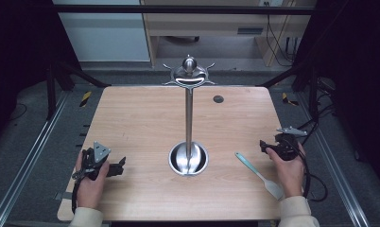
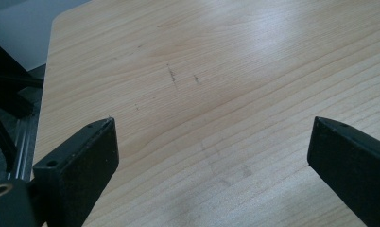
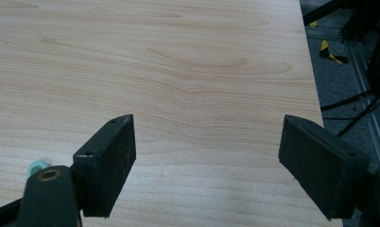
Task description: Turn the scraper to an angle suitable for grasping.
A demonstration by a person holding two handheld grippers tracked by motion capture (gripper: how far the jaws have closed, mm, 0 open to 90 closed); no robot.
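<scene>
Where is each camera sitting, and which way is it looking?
High view: above the person's side, looking forward and down on the table, metal stand and spatula; both hands show, with left gripper and right gripper.
Left gripper view: rides the left gripper, looking along its open jaws at bare tabletop.
Right gripper view: rides the right gripper, jaws open, facing tabletop and its edge.
All three share the wooden table; the spatula's teal tip also peeks into the right gripper view.

Light wooden table with rounded corners, bearing a steel stand at centre, a teal-handled spatula near the right edge, and a dark round insert toward the rear.
</scene>
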